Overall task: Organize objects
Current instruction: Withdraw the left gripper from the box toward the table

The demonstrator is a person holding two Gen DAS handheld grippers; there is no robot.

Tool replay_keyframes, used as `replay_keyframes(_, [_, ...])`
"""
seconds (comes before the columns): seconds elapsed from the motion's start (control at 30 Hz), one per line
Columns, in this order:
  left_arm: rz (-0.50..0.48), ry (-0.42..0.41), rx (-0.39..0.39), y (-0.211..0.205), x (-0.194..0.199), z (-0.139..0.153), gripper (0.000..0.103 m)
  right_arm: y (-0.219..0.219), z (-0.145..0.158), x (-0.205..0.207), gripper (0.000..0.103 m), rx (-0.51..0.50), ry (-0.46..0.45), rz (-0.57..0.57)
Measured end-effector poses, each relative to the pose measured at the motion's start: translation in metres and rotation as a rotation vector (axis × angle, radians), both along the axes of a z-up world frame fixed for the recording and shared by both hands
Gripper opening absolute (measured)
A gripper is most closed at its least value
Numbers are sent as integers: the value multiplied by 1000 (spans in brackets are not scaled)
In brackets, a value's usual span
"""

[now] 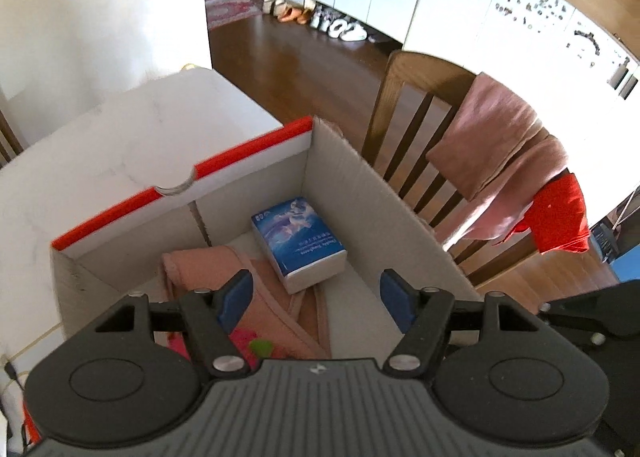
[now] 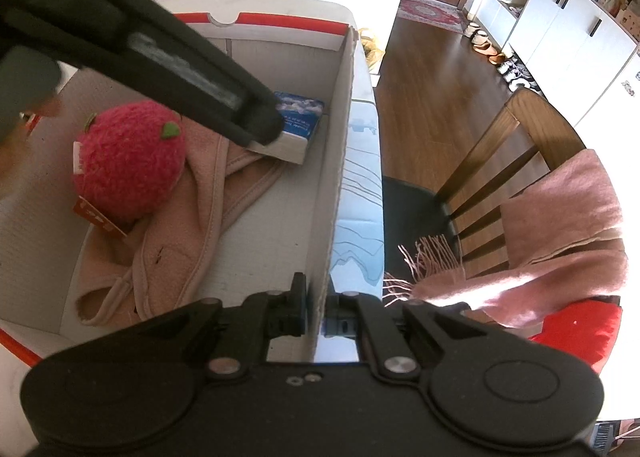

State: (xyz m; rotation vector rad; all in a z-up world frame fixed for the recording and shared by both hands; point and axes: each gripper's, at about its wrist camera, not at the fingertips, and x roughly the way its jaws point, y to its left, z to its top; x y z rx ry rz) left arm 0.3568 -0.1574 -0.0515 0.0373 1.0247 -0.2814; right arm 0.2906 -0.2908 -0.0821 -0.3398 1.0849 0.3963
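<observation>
1. R gripper (image 2: 316, 311), nearest in its own view: jaws together, clamped on the side wall of the cardboard box (image 2: 340, 145), one pad inside, one outside. It steadies the box on the white table (image 1: 120, 145). Hold as is; do not tilt or pull, the wall is thin card and will likely bend.

2. L gripper (image 1: 316, 293): jaws apart, nothing between the blue pads (image 1: 236, 297). It hangs above the box interior, pointed steeply down. In the R view its black body (image 2: 160, 53) crosses over the box.

3. Box contents, near to far:
- pink plush toy (image 2: 128, 161), resting on the cloth, near-left part of box.
- peach cloth (image 2: 172, 233), spread over the floor of the box.
- blue tissue pack (image 1: 298, 241), far-right corner, close to the side wall; its near edge seems to rest on the cloth.

4. Judgement: the item looks placed, step in hand is likely L release + withdrawal. Do it well: lift straight up, keep jaws apart, stay clear of the red-edged far wall (image 1: 248, 153) and the plush.

5. Beyond the table: wooden chair (image 1: 404, 113) w/ pink scarf (image 1: 492, 137) and a red garment (image 1: 560, 213) draped on it.
</observation>
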Motion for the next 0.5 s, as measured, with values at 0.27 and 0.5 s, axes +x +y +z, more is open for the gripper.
replay_keyframes(0.27, [4, -73, -26, 22, -32, 43, 69, 0, 0, 0, 6, -10, -3, 5])
replay_keyframes(0.5, [38, -141, -33, 58, -69, 76, 69, 0, 1, 0, 6, -16, -5, 8])
